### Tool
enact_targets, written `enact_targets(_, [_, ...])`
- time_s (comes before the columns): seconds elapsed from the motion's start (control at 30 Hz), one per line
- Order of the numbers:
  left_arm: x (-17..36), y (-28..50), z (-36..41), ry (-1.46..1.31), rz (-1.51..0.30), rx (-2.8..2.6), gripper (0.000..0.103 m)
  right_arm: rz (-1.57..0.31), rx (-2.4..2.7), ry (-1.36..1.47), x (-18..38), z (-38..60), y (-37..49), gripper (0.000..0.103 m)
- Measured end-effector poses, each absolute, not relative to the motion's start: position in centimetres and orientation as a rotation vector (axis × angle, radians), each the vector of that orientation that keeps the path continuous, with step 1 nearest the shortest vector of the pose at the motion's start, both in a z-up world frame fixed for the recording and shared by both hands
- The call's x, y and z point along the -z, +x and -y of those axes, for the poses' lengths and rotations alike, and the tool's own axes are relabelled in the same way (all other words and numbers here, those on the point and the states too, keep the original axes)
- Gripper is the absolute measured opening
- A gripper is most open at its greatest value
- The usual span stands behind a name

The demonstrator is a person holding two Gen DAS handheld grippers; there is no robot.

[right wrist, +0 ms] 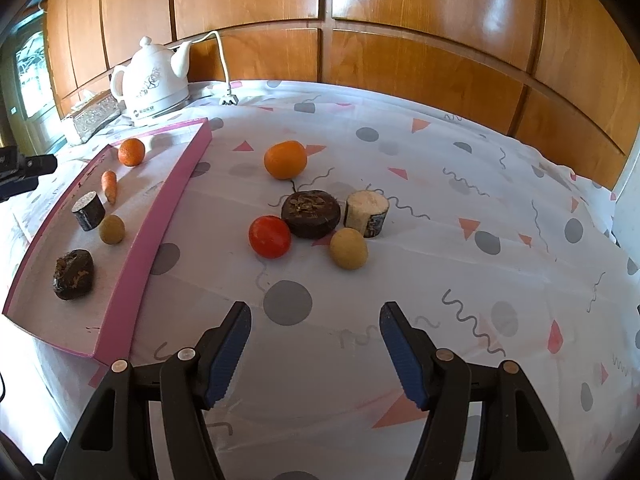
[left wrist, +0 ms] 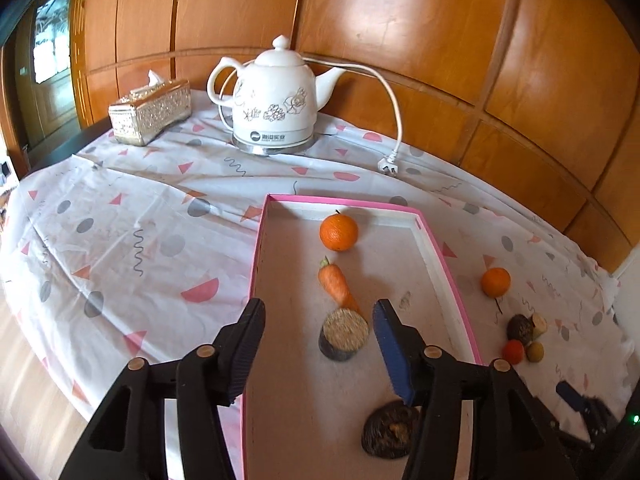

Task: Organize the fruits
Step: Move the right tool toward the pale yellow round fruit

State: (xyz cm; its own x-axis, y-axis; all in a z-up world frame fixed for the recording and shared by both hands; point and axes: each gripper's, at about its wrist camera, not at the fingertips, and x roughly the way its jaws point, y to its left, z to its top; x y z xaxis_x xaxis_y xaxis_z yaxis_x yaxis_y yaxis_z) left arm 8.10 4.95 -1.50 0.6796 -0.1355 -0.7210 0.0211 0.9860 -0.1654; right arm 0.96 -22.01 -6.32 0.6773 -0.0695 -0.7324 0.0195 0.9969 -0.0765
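counter (right wrist: 440,200) with patterned cloth; pink tray (left wrist: 256,264) holds an orange, carrot and dark pieces. loose fruit cluster (right wrist: 312,212) beside it. left tool (left wrist: 320,344) released over the tray, empty. right tool (right wrist: 316,344) released, empty: approach the red fruit (right wrist: 269,237) squarely.

Kettle (left wrist: 274,98) brand label, perhaps illegible.

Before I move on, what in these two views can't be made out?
- Small tan ball in the pink tray: absent from the left wrist view, likely behind a finger of the left tongs.
- Dark lump: partly covered there by that finger.
- Tray's near end: cut off by the left view's bottom edge.
- Tissue box: half hidden behind the kettle in the right wrist view.
- Right tongs: only a blurred tip in the left view.
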Motion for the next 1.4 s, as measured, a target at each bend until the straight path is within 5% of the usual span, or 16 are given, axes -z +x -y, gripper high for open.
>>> enact_targets(0.83, [2.6,3.3,-5.4,-0.112,-0.804,0.058,0.074,-0.840,0.045,0.035,6.3,23.5,0.8,0.068])
enact_targets(1.4, [3.7,2.7,-7.2,-0.153,-0.821,0.022,0.076,-0.837,0.106,0.099,5.1,27.1,3.3,0.048])
